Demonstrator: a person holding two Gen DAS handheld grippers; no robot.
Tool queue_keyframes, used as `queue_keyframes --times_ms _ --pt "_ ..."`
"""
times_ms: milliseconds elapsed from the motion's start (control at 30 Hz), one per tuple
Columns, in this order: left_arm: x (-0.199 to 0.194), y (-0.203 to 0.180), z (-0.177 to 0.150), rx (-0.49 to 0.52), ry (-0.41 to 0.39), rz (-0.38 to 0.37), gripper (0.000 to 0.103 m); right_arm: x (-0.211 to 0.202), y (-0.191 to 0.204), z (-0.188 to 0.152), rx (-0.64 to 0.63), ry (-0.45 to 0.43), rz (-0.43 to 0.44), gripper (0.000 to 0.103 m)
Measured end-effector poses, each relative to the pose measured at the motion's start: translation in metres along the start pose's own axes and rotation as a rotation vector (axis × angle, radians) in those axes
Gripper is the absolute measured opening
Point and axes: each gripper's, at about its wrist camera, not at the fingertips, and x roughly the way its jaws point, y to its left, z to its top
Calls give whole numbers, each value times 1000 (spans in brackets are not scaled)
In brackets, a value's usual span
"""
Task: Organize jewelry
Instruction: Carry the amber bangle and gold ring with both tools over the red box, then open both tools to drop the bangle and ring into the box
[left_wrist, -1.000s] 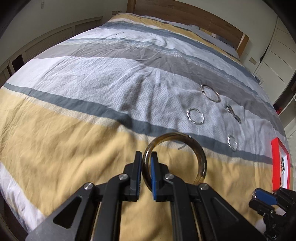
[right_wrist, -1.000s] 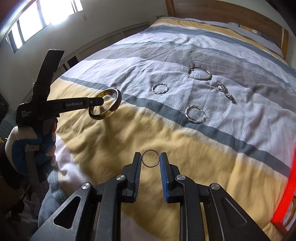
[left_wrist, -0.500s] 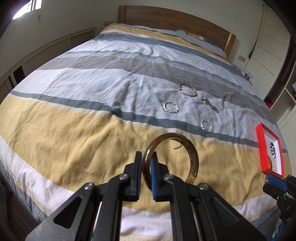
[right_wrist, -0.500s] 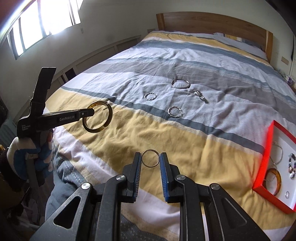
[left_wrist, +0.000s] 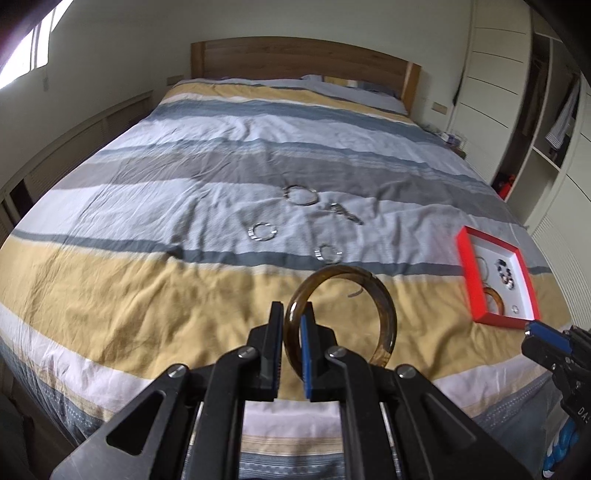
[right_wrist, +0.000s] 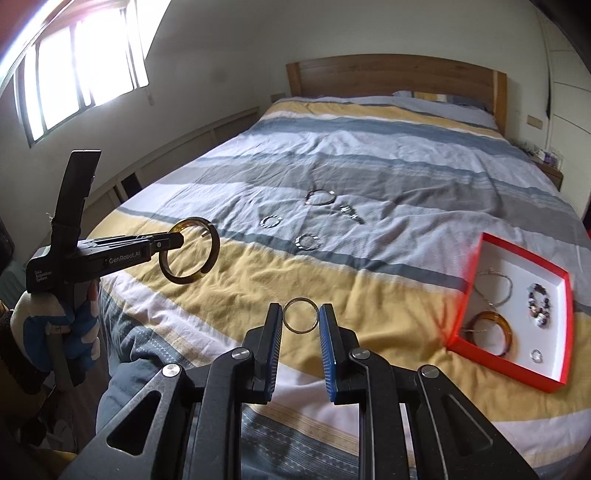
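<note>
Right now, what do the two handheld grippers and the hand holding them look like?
Both grippers are matte black, with angular struts, triangular cut-outs and silver pivot bolts; the jaws carry ribbed blue pads. The left gripper bears white lettering, "GenRobot.AI" and "Data Acquisition System", and has a tall black upright behind. The left hand wears a blue-and-white glove. The right gripper looks alike.

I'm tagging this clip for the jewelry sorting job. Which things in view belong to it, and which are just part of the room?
Belongs to the job:
- amber brown bangle in the left gripper
- thin silver ring in the right gripper
- red box with white lining
- silver bracelets on the bed

Just lying about:
- striped duvet
- wooden headboard
- window
- white wardrobe
</note>
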Motion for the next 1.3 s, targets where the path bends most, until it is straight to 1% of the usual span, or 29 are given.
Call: queue_keyframes --times_ms 200,433,667,833,900,967,1100,1300 --pt "5 -70 10 104 6 -70 8 -27 -48 -8 61 -36 -65 20" --pt "29 -159 24 210 38 -165 8 -44 -119 -16 133 -39 -151 20" --pt "69 -244 32 298 85 -241 8 -41 -186 -22 184 -10 -220 20" --pt "111 -293 35 367 121 -249 8 -28 -232 -29 227 22 -250 20" --pt "126 -304 35 385 134 -249 8 -14 -254 -32 243 44 -257 20" --pt "143 -316 34 404 152 -246 8 -9 -260 -33 246 53 -258 20" --pt "170 -332 28 429 185 -237 8 22 -284 -34 233 103 -263 20" --pt "197 -338 18 443 226 -226 8 44 -299 -33 228 144 -259 20"
